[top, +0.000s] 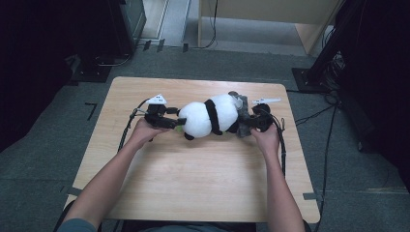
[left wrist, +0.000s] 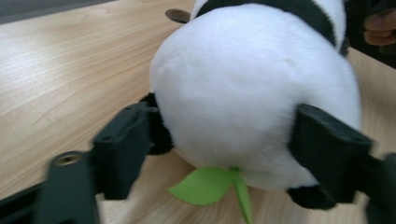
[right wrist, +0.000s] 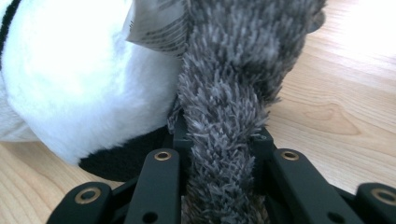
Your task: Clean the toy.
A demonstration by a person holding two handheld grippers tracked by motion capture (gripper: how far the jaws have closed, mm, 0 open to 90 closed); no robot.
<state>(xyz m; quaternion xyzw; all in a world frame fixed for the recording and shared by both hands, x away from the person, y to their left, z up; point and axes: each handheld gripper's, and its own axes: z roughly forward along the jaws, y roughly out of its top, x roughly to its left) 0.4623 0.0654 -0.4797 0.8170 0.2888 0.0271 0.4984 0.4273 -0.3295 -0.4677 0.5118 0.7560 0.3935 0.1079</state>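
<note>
A black-and-white plush panda [top: 210, 116] lies on its side in the middle of the wooden table [top: 193, 174]. My left gripper [top: 180, 122] is at its left end. In the left gripper view the jaws stand on either side of the round white end [left wrist: 243, 93] without squeezing it, above a green felt leaf [left wrist: 205, 185]. My right gripper [top: 244, 123] is at the panda's right end, shut on a grey furry piece [right wrist: 224, 70] that runs up between the jaws. The white body [right wrist: 70, 74] lies just left of that piece.
A printed fabric label [right wrist: 159, 23] hangs by the grey fur. Bare table stretches in front of the panda towards the person. Cables [top: 129, 123] trail from both grippers. Black stands [top: 324, 63] and dark equipment ring the table on grey carpet.
</note>
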